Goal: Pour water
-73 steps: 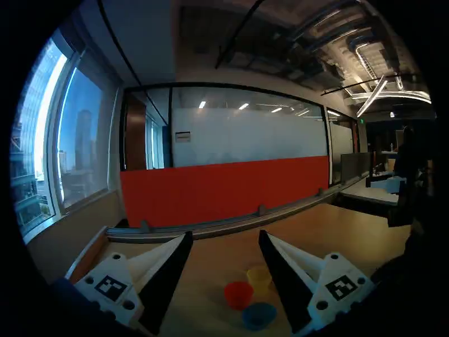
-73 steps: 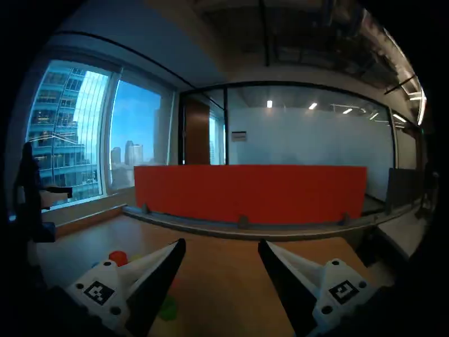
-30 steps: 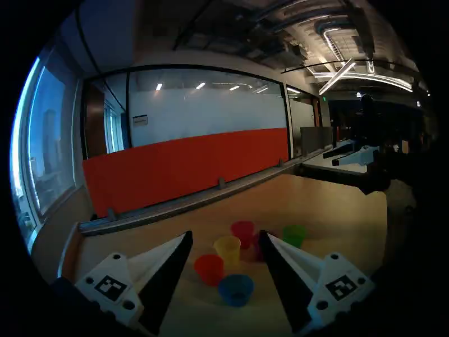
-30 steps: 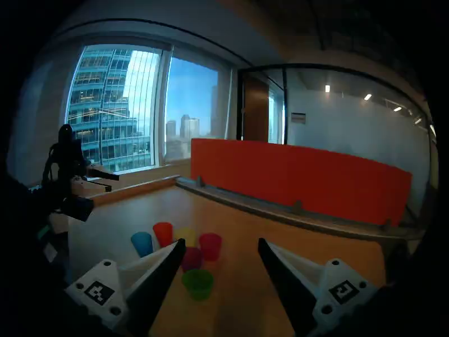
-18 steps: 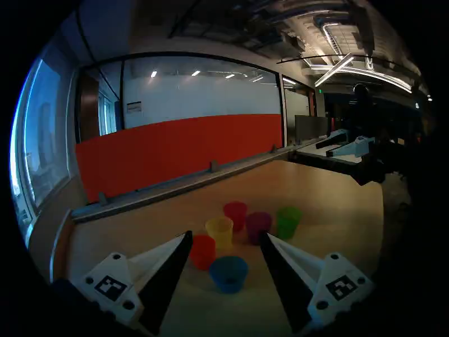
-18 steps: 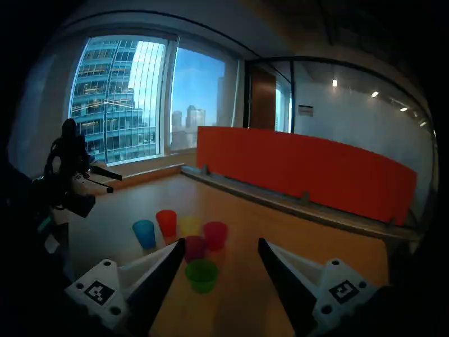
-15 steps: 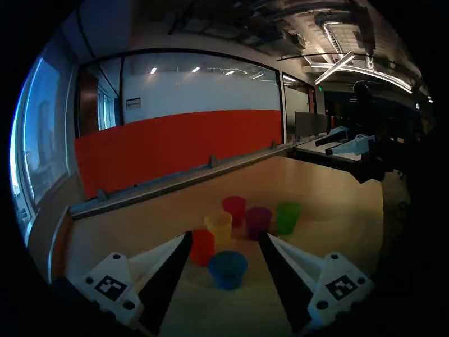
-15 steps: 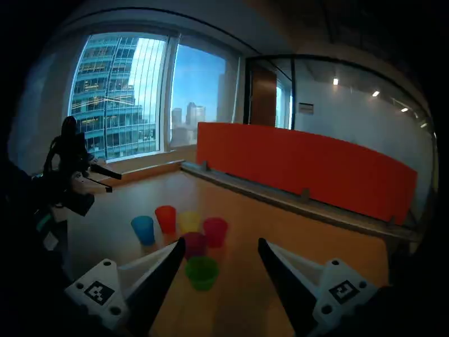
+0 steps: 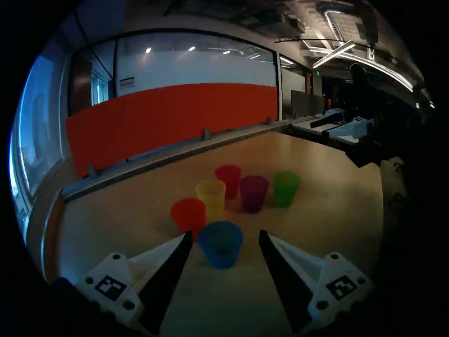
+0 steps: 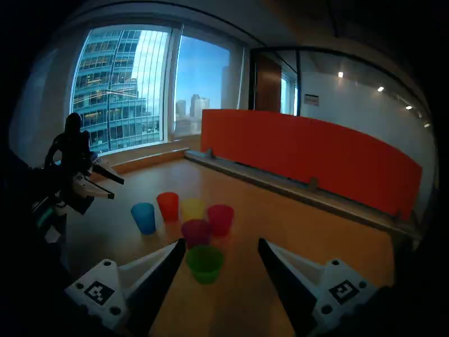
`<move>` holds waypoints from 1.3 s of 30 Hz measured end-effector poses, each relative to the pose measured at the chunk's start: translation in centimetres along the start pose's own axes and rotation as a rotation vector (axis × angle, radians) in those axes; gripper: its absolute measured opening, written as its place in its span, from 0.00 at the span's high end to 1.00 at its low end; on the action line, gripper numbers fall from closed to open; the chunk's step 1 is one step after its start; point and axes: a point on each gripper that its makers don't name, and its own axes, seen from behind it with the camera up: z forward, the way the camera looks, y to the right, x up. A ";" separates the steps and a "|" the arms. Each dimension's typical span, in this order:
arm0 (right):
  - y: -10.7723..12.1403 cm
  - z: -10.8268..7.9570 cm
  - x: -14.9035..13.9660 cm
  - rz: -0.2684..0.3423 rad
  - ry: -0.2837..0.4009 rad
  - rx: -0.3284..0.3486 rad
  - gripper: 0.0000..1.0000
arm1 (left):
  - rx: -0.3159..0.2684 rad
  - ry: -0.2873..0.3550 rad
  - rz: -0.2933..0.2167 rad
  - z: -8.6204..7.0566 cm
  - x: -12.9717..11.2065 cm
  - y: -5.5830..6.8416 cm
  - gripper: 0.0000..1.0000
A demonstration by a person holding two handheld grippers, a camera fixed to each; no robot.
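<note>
Both grippers have been brought down and swung inward over the last few seconds. Earlier the two views looked mostly at the orange partition [image 9: 168, 115] and the room, with the cups low in the picture or cut off. Now the whole group of cups stands in plain sight on the worktop [image 9: 337, 202]. The left gripper [image 9: 225, 232] has its fingers spread wide and holds nothing. The blue cup [image 9: 220, 244] sits in line with the gap, just beyond the fingertips and not touched. Behind it stand the orange-red cup [image 9: 188, 215], the yellow cup [image 9: 211, 196], the red cup [image 9: 228, 180], the purple cup [image 9: 253, 192] and the green cup [image 9: 286, 188], close together, some touching or nearly so. The right gripper [image 10: 220, 240] is likewise wide and empty. In the right gripper view the green cup is the nearest one, centred ahead of the gap. The change is an approach only: no cup is gripped and no pour has begun. Judging by alignment, the blue cup is the likely pick for the left side and the green cup for the right. Whether any cup contains water cannot be told from these views. The close spacing means that fingers closing on one cup could nudge its neighbour.
</note>
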 end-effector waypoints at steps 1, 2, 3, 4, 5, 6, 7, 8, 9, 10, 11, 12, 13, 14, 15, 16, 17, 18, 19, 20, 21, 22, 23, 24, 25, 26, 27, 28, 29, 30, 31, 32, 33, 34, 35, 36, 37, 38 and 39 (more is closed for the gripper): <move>0.0 0.2 -0.2 0.001 -0.003 0.002 0.00 | -0.003 -0.011 -0.001 0.1 -0.4 0.1 0.13; 0.0 0.3 -0.3 0.001 -0.005 0.003 0.00 | -0.006 -0.020 -0.002 0.3 -0.7 0.1 0.13; 0.0 0.4 -0.5 0.002 -0.007 0.004 0.00 | -0.009 -0.029 -0.004 0.4 -1.1 0.2 0.13; 0.0 0.6 -0.6 0.002 -0.010 0.006 0.00 | -0.011 -0.041 -0.007 0.5 -1.5 0.2 0.13; 0.0 0.7 -0.7 0.002 -0.013 0.007 0.00 | -0.013 -0.051 -0.010 0.7 -1.8 0.2 0.13; 0.0 0.8 -0.9 0.002 -0.015 0.009 0.00 | -0.015 -0.061 -0.013 0.8 -2.2 0.2 0.13; 0.0 1.0 -1.0 0.003 -0.018 0.010 0.00 | -0.017 -0.073 -0.017 1.0 -2.6 0.1 0.13; 0.0 1.1 -1.1 0.003 -0.020 0.011 0.00 | -0.018 -0.084 -0.020 1.2 -2.9 0.1 0.13; 0.0 1.2 -1.2 0.003 -0.022 0.012 0.00 | -0.019 -0.095 -0.023 1.3 -3.2 0.0 0.13; 0.0 1.4 -1.3 0.003 -0.025 0.014 0.00 | -0.021 -0.107 -0.026 1.5 -3.5 0.0 0.13; 0.0 1.5 -1.4 0.003 -0.027 0.015 0.00 | -0.023 -0.118 -0.029 1.7 -3.8 -0.1 0.13; 0.0 1.6 -1.4 0.004 -0.029 0.016 0.00 | -0.024 -0.129 -0.032 1.8 -4.1 -0.2 0.13; 0.1 1.7 -1.5 0.004 -0.030 0.018 0.00 | -0.026 -0.140 -0.033 2.0 -4.4 -0.3 0.13; 0.1 1.9 -1.5 0.005 -0.032 0.019 0.00 | -0.027 -0.150 -0.035 2.2 -4.6 -0.4 0.13; 0.1 2.0 -1.5 0.005 -0.033 0.020 0.00 | -0.028 -0.160 -0.036 2.4 -4.8 -0.4 0.13; 0.1 2.1 -1.6 0.006 -0.036 0.021 0.00 | -0.030 -0.172 -0.038 2.6 -5.1 -0.5 0.13; 0.1 2.3 -1.7 0.006 -0.038 0.023 0.00 | -0.032 -0.182 -0.040 2.8 -5.3 -0.6 0.13; 0.1 2.4 -1.8 0.006 -0.040 0.024 0.00 | -0.033 -0.193 -0.041 3.0 -5.5 -0.7 0.13; 0.2 2.6 -1.8 0.006 -0.042 0.025 0.00 | -0.034 -0.202 -0.041 3.3 -5.7 -0.8 0.13; 0.2 2.7 -1.9 0.006 -0.044 0.026 0.00 | -0.034 -0.210 -0.040 3.5 -5.9 -0.9 0.13; 0.3 2.9 -1.9 0.007 -0.045 0.027 0.00 | -0.035 -0.218 -0.040 3.7 -6.1 -1.0 0.13; 0.3 3.0 -2.0 0.007 -0.047 0.028 0.00 | -0.037 -0.227 -0.038 4.0 -6.4 -1.0 0.13; 0.3 3.1 -2.0 0.007 -0.048 0.030 0.00 | -0.038 -0.235 -0.036 4.2 -6.6 -1.0 0.13; 0.3 3.3 -2.0 0.008 -0.050 0.031 0.00 | -0.040 -0.243 -0.034 4.4 -6.8 -1.0 0.13; 0.4 3.4 -2.1 0.008 -0.051 0.032 0.00 | -0.041 -0.252 -0.033 4.6 -7.0 -1.0 0.13; 0.4 3.5 -2.1 0.009 -0.053 0.034 0.00 | -0.043 -0.259 -0.032 4.8 -7.2 -1.0 0.13; 0.4 3.6 -2.2 0.009 -0.054 0.035 0.00 | -0.045 -0.267 -0.031 5.0 -7.3 -1.0 0.13; 0.4 3.7 -2.2 0.009 -0.056 0.036 0.00 | -0.047 -0.273 -0.031 5.2 -7.5 -1.0 0.13; 0.5 3.8 -2.3 0.009 -0.057 0.036 0.00 | -0.049 -0.278 -0.031 5.4 -7.6 -1.0 0.13; 0.5 3.9 -2.3 0.009 -0.059 0.037 0.00 | -0.052 -0.283 -0.031 5.6 -7.7 -1.0 0.13; 0.6 4.0 -2.4 0.009 -0.060 0.038 0.00 | -0.054 -0.286 -0.032 5.8 -7.6 -1.0 0.13; 0.6 4.1 -2.4 0.008 -0.061 0.038 0.00 | -0.056 -0.288 -0.033 6.0 -7.6 -0.9 0.13; 0.7 4.1 -2.4 0.008 -0.062 0.038 0.00 | -0.058 -0.290 -0.034 6.2 -7.6 -0.9 0.13; 0.7 4.2 -2.5 0.008 -0.063 0.038 0.00 | -0.063 -0.293 -0.036 6.4 -7.6 -0.9 0.13; 0.8 4.3 -2.5 0.008 -0.064 0.038 0.00 | -0.067 -0.296 -0.038 6.5 -7.7 -0.8 0.13; 0.8 4.3 -2.5 0.008 -0.065 0.038 0.00 | -0.070 -0.299 -0.040 6.7 -7.7 -0.8 0.13; 0.8 4.3 -2.6 0.008 -0.066 0.038 0.00 | -0.074 -0.302 -0.041 6.9 -7.7 -0.7 0.13; 0.9 4.4 -2.6 0.009 -0.066 0.038 0.00 | -0.076 -0.305 -0.041 7.1 -7.7 -0.7 0.13; 0.9 4.4 -2.6 0.009 -0.067 0.038 0.00 | -0.079 -0.307 -0.041 7.3 -7.7 -0.7 0.13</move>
